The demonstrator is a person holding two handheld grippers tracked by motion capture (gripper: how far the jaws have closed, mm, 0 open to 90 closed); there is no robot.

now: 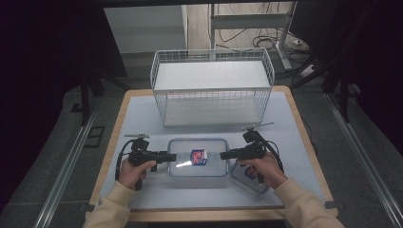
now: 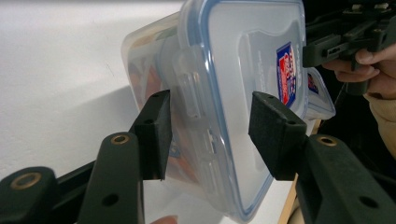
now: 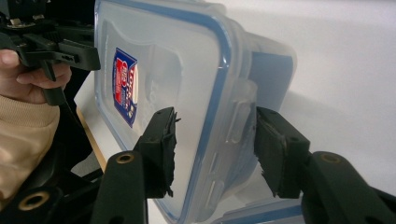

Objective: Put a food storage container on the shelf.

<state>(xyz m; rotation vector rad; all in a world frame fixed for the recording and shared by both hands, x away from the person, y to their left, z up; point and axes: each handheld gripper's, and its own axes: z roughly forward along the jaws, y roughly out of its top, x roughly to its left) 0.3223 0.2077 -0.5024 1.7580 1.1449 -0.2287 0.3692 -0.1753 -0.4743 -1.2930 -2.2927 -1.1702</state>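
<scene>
1. Left gripper (image 1: 167,156) brackets the clear lidded container (image 1: 198,156) at its left end, jaws spread around the latch flap, not pressing.
2. Right gripper (image 1: 224,154) mirrors it at the right end, jaws likewise apart.
3. The container sits mid-table; stiff, light, slick plastic, so best gripped at the end flaps.
4. Beyond stands the white wire basket (image 1: 212,88).

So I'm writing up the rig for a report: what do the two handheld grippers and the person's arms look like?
Both the left gripper and the right gripper are matte black, each with two blocky black fingers on bars with brass-ringed holes. A black cable loops from each, and a small grey plate sits on top. The person wears cream-coloured long sleeves.
</scene>
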